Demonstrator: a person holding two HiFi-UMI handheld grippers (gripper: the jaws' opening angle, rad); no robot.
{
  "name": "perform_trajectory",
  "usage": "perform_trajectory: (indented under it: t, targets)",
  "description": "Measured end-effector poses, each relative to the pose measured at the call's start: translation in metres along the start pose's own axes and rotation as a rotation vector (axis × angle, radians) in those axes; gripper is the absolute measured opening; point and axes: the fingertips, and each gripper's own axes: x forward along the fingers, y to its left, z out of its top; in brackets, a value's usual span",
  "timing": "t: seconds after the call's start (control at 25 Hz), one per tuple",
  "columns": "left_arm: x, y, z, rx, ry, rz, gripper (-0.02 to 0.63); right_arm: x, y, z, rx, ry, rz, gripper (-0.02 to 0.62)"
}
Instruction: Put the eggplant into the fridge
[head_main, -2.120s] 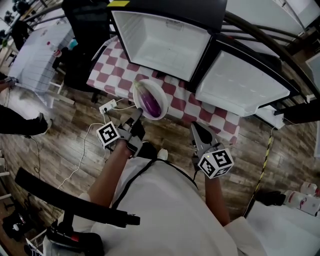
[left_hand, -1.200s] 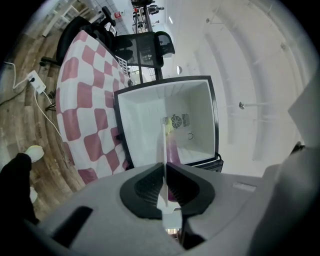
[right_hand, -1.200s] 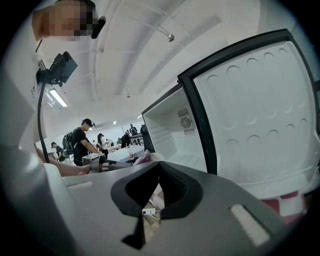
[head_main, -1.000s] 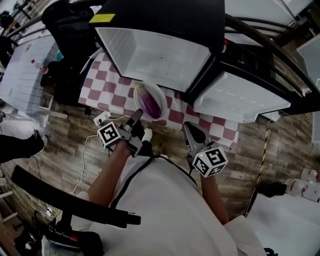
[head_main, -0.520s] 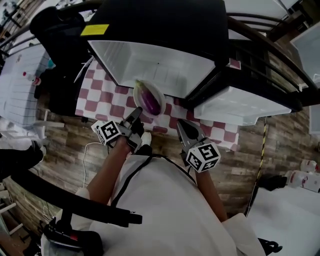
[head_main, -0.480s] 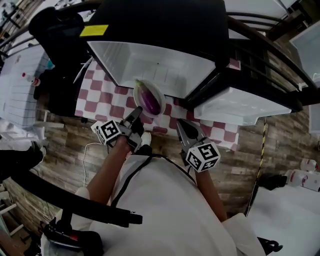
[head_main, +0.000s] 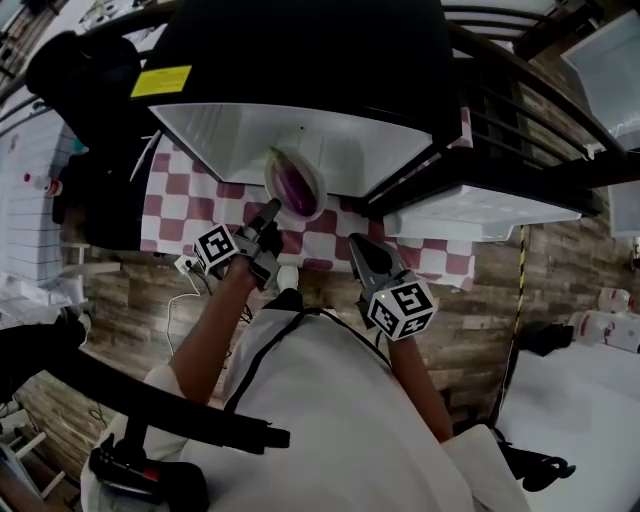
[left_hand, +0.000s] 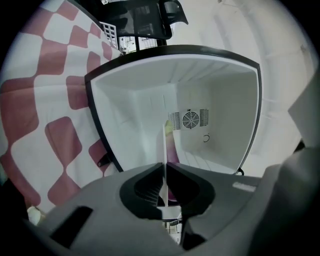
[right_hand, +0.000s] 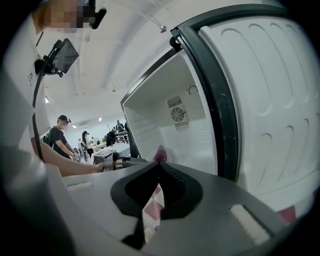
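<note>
A purple eggplant (head_main: 296, 188) lies on a white plate (head_main: 281, 168), held at the mouth of the open white fridge (head_main: 230, 135). My left gripper (head_main: 271, 212) is shut on the plate's near rim. In the left gripper view the plate (left_hand: 164, 150) shows edge-on between the jaws, with the eggplant (left_hand: 172, 152) just behind and the fridge's inside (left_hand: 220, 110) straight ahead. My right gripper (head_main: 357, 246) is shut and holds nothing, a little right of the plate. From the right gripper view (right_hand: 159, 166) the eggplant's tip (right_hand: 160, 153) peeks over the jaws.
The fridge door (head_main: 480, 212) hangs open at the right. A red-and-white checked cloth (head_main: 190, 205) covers the surface under the fridge. Wood floor (head_main: 130, 300) lies below. People (right_hand: 59, 137) stand far off in the right gripper view.
Both grippers moved forward toward the fridge. The plate with the eggplant went from over the checked cloth to the fridge's opening.
</note>
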Motion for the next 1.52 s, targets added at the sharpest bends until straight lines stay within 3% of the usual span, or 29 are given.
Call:
perform_trajectory:
  t: [0.2, 0.36, 1.04, 1.52]
  targets:
    - [0.028, -0.007, 0.014, 0.01, 0.029, -0.058, 0.025, 0.006, -0.007, 0.005, 0.01, -0.003, -0.03, 0.008]
    - [0.039, 0.014, 0.027, 0.031, 0.046, 0.004, 0.025, 0.01, -0.011, 0.005, 0.016, 0.005, -0.051, 0.008]
    - [0.102, 0.046, 0.05, 0.039, 0.144, -0.018, 0.026, 0.014, -0.032, 0.003, 0.058, 0.024, -0.169, 0.008]
    - [0.136, 0.067, 0.042, 0.04, 0.194, 0.01, 0.026, 0.022, -0.032, -0.003, 0.072, 0.033, -0.194, 0.008]
